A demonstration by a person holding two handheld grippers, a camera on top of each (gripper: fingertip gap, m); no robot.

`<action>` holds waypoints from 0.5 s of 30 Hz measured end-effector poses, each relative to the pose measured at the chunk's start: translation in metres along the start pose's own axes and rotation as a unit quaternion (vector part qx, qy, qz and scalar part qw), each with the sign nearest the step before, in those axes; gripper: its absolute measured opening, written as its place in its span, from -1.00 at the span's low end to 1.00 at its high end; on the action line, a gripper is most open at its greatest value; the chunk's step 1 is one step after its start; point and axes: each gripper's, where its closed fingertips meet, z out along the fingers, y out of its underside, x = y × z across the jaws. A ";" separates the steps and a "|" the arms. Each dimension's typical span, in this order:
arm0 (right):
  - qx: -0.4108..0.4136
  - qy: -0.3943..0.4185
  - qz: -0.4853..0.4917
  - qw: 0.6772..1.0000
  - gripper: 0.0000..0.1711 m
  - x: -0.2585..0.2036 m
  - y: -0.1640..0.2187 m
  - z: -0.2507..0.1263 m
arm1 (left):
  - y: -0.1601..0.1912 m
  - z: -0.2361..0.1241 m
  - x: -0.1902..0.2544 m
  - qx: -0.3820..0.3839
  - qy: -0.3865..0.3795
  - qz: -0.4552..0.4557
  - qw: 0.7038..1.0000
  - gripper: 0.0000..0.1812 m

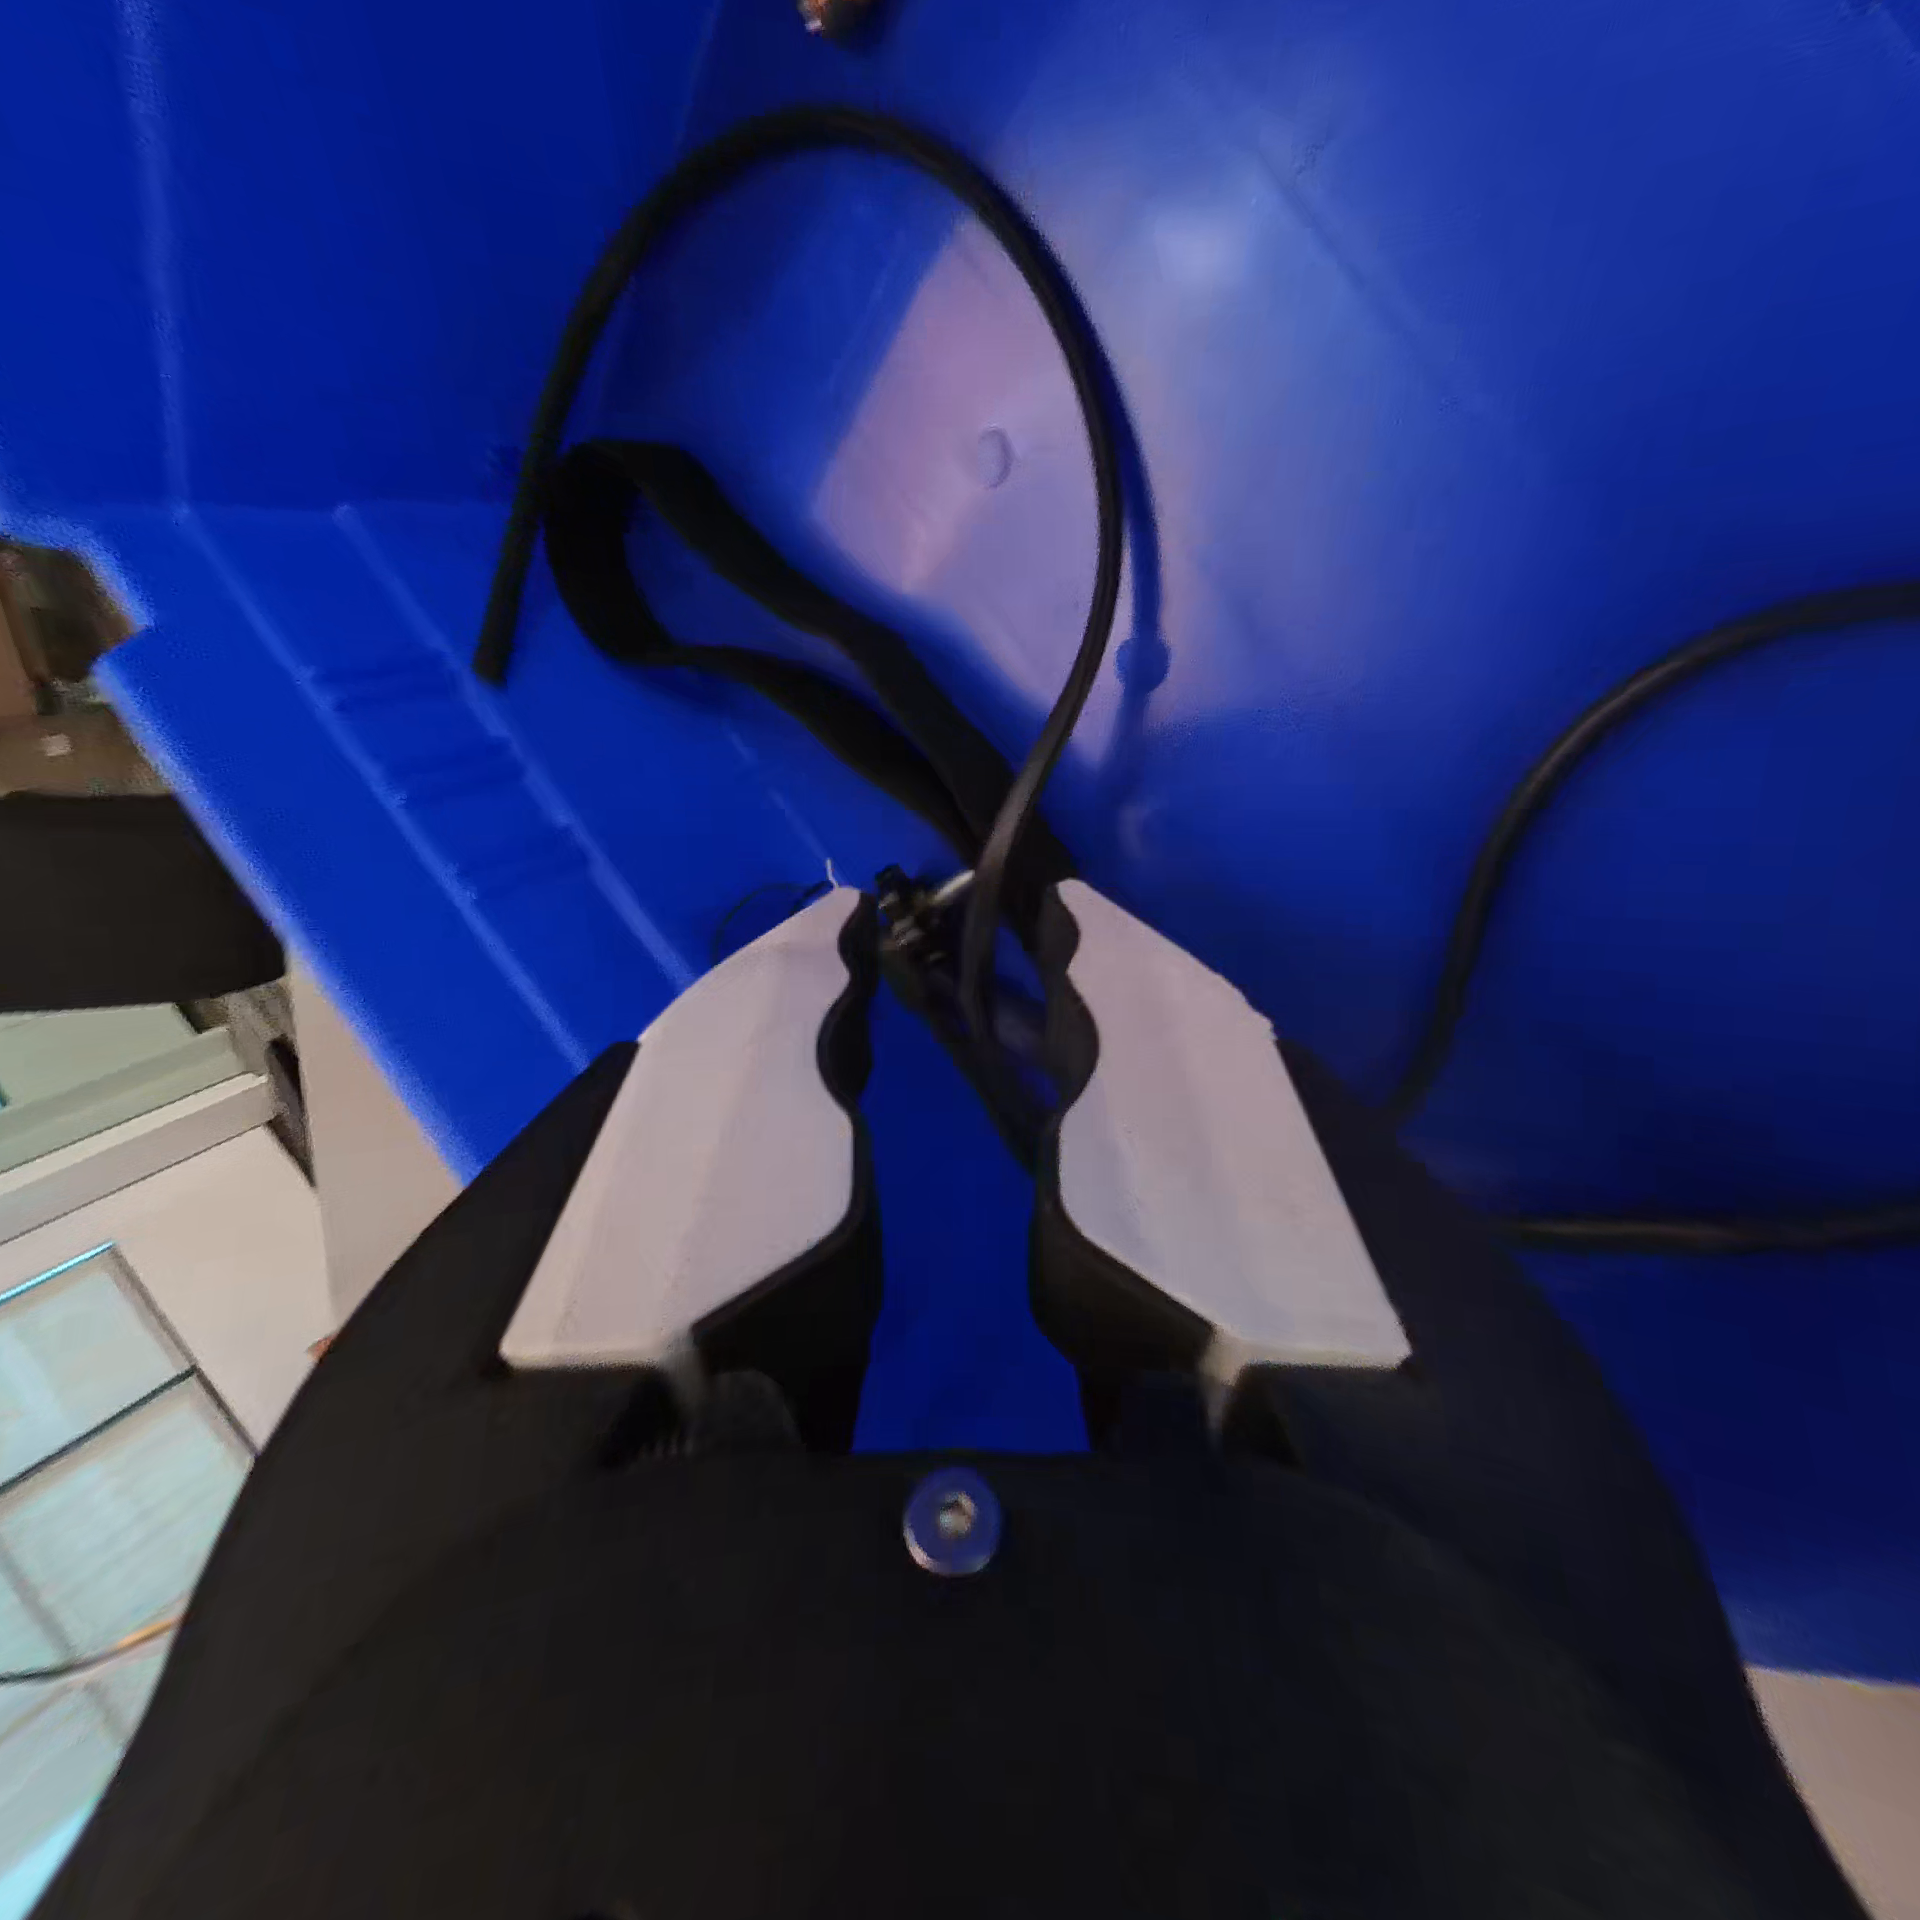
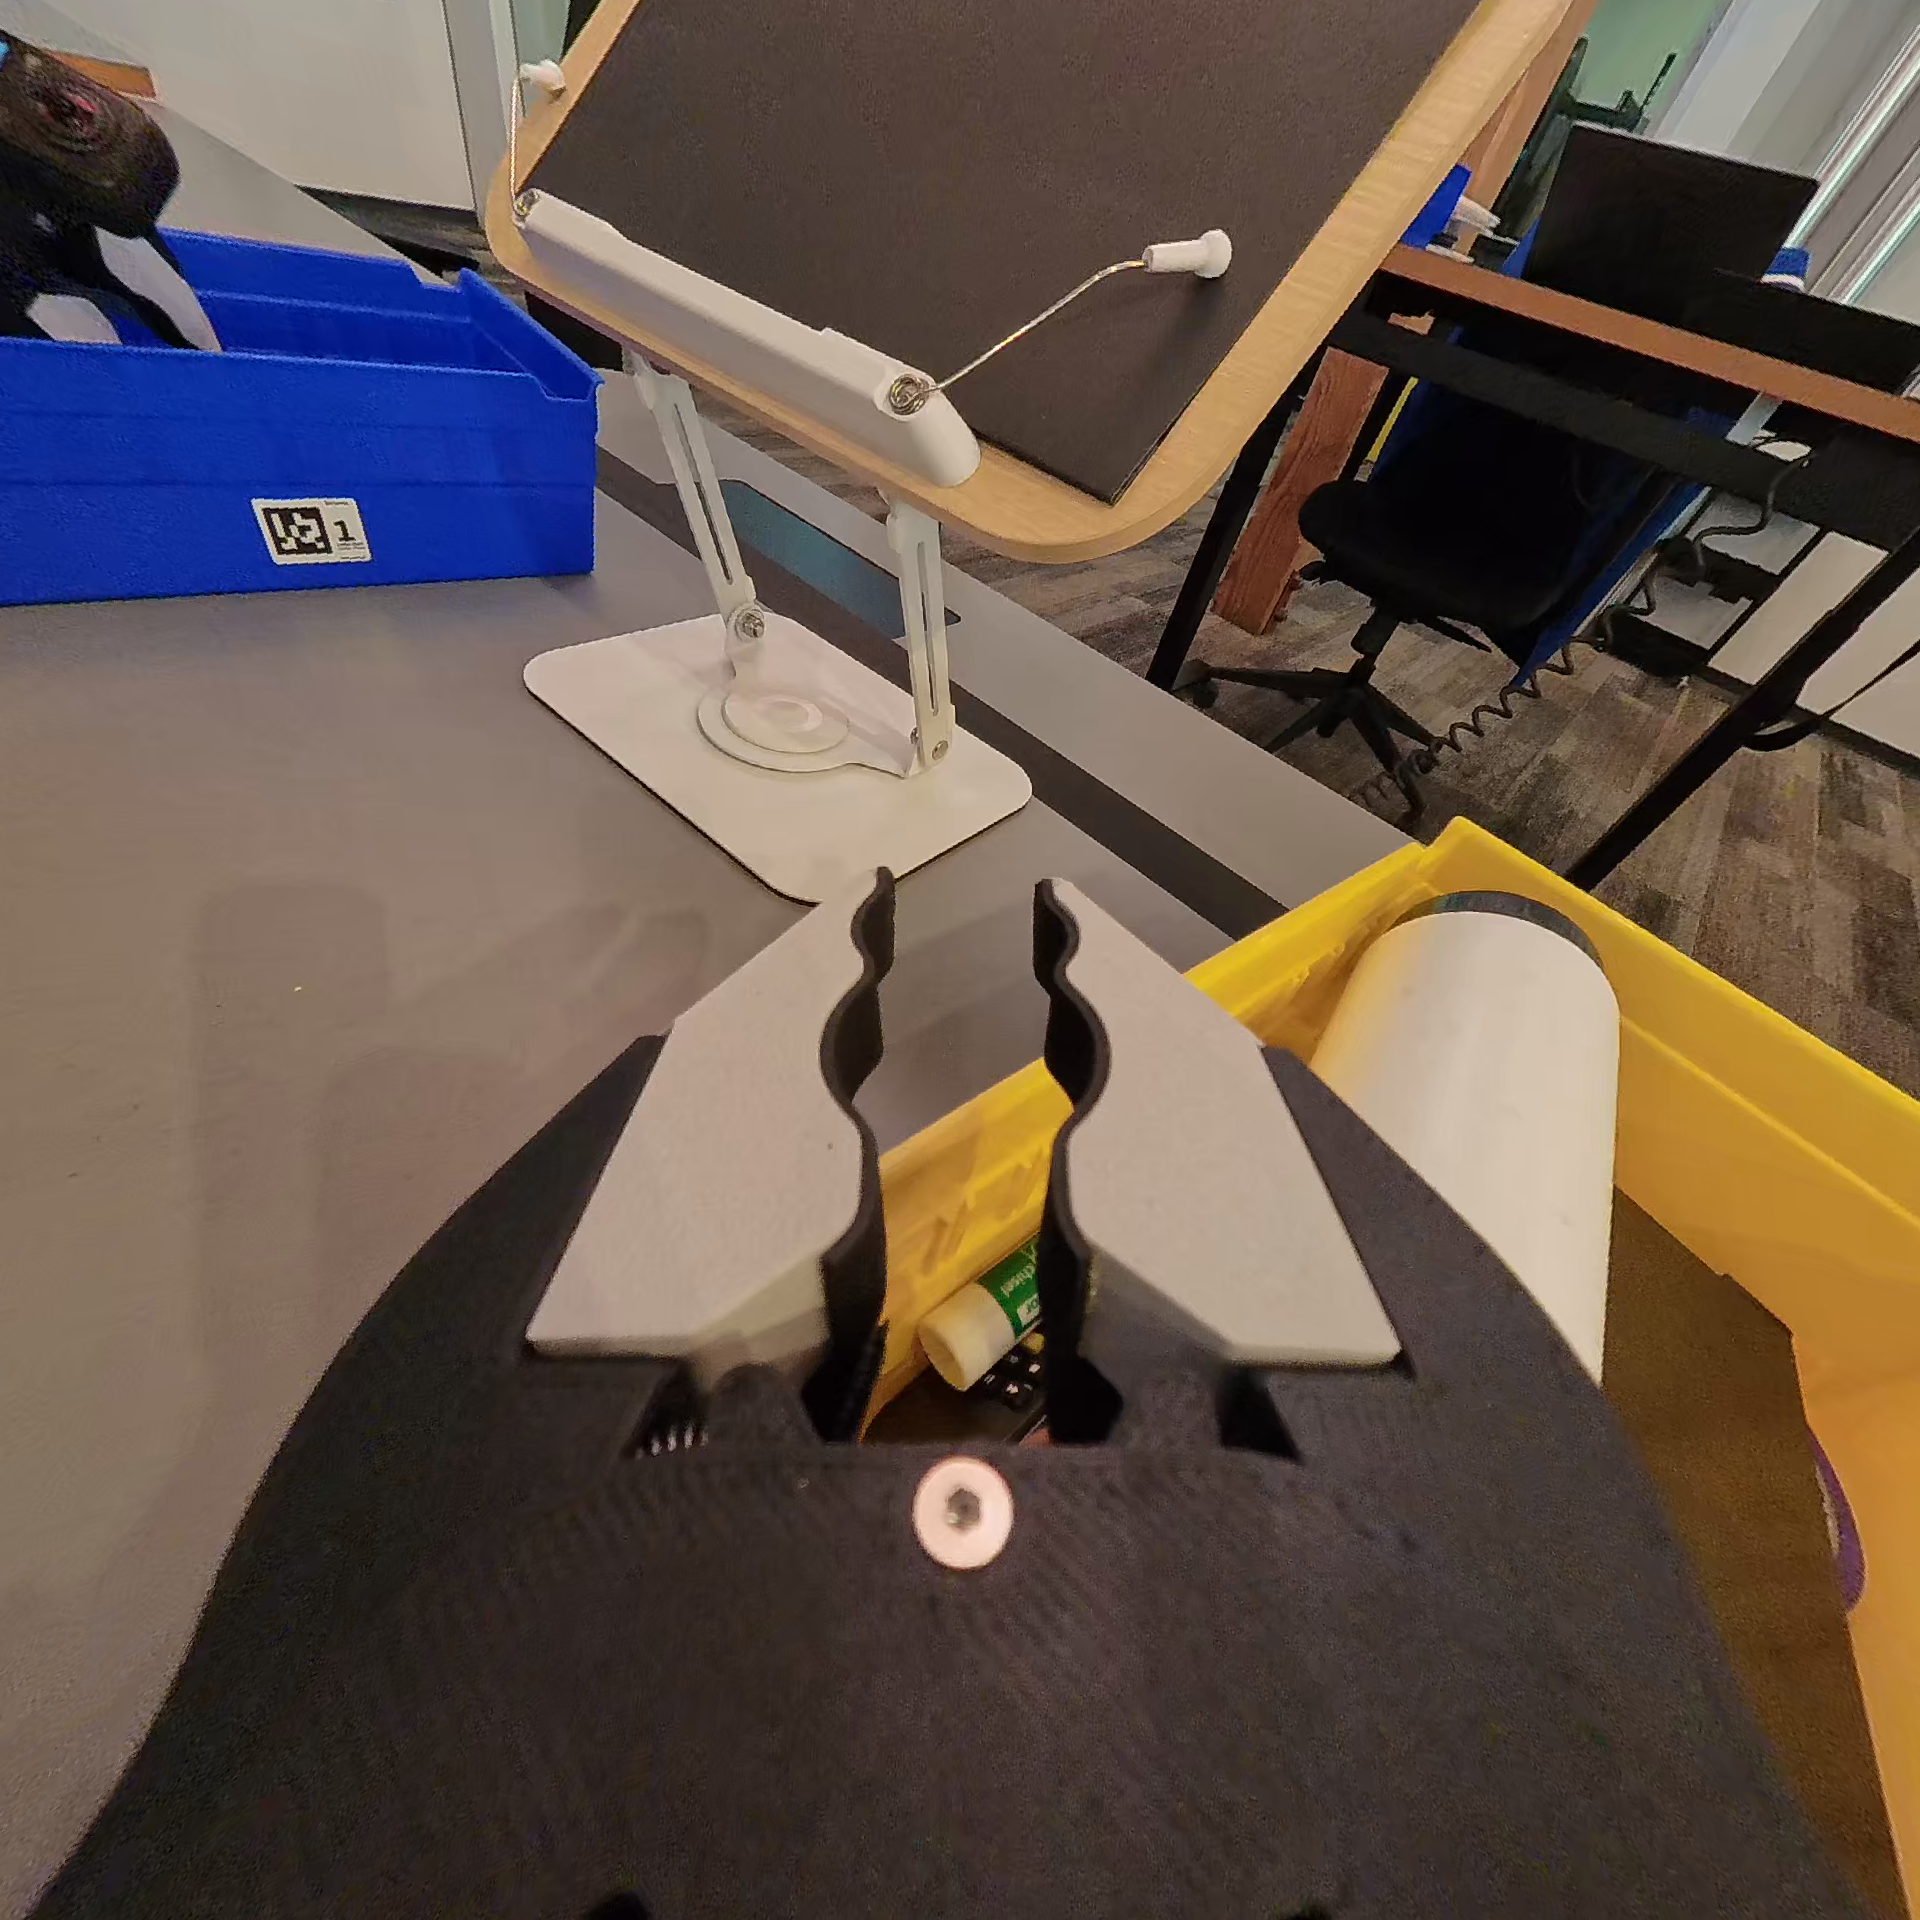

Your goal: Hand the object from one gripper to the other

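In the left wrist view, my left gripper [image 1: 956,904] reaches into a blue bin [image 1: 1455,416]. Its jaws stand open around a black lanyard-like object: a thin black cord loop [image 1: 1039,312], a flat black strap [image 1: 644,561] and a small metal clip [image 1: 914,920] at the fingertips. The cord and strap pass between the fingers; I see no clamping. In the right wrist view, my right gripper [image 2: 964,894] is open and empty, over the grey table [image 2: 312,935] and the rim of a yellow bin [image 2: 1714,1122]. The left gripper [image 2: 62,187] shows far off, over the blue bin [image 2: 312,436].
A second black cable [image 1: 1558,748] lies in the blue bin at the right. The yellow bin holds a white roll [image 2: 1475,1091] and a glue stick [image 2: 987,1320]. A tilted book stand [image 2: 935,260] on a white base [image 2: 779,758] stands mid-table. Desks and a chair [image 2: 1403,582] are beyond. Spacing between my two grippers at the tips: around 55 cm. To the white base [image 2: 779,758]: right tips about 25 cm, left tips about 35 cm.
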 end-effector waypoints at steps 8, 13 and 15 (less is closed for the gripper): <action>-0.004 0.001 0.001 1.000 -0.73 0.002 0.003 0.001 | -0.021 0.014 0.009 0.012 0.036 0.008 0.999 -0.94; -0.002 0.000 0.000 1.000 -0.73 0.001 0.003 0.000 | -0.020 0.007 0.006 0.013 0.016 0.014 1.000 -0.95; -0.001 0.000 0.000 1.000 -0.73 0.001 0.002 0.000 | -0.023 -0.002 0.004 0.044 0.016 -0.016 0.999 -0.95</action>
